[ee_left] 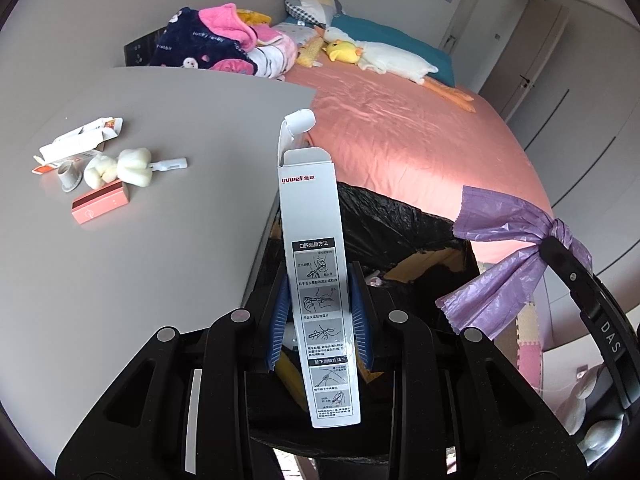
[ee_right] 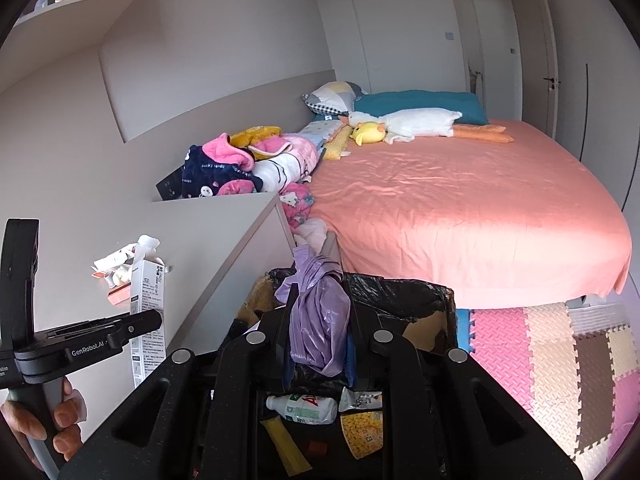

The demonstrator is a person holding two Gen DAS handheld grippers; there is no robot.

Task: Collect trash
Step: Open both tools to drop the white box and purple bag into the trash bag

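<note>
Thermometer box (ee_left: 316,280), white carton with "yuwell" print and its top flap (ee_left: 298,122) popped open, stands upright in your left claw (ee_left: 320,312), pinched across its narrow sides by the blue pads (ee_left: 280,320). It sits over the black-lined bin (ee_left: 400,224), just off the bench (ee_left: 140,240) edge. Judging by the thin card walls and open end, it's light and probably empty, stiff along its length but easy to crush sideways; the glossy face may slip. Your hold is low on the box, so the tall top can swing. Squeeze no harder; let go straight over the bin mouth.

Right claw (ee_right: 320,344) is clenched on a purple plastic bag (ee_right: 318,320), soft, crinkly, near weightless, hanging limp over the same bin (ee_right: 400,304). It will drift and snag on the pads, so expect it to cling when you release. In the left view its knotted part (ee_left: 556,228) drapes off the claw finger.

Bin already holds a small bottle (ee_right: 304,408) and a yellow wrapper (ee_right: 364,432).

Still on the bench: pink box (ee_left: 102,204), cotton wads (ee_left: 124,168), a small grey cup (ee_left: 68,176), torn white and orange cartons (ee_left: 80,140), a white plastic strip (ee_left: 168,165). All look light; take the boxes across the flat faces, the cotton by its bulk.

Your hand (ee_right: 52,420) grips the left handle. Beyond that: bed with pink sheet (ee_right: 460,220), foam floor mats (ee_right: 540,360).
</note>
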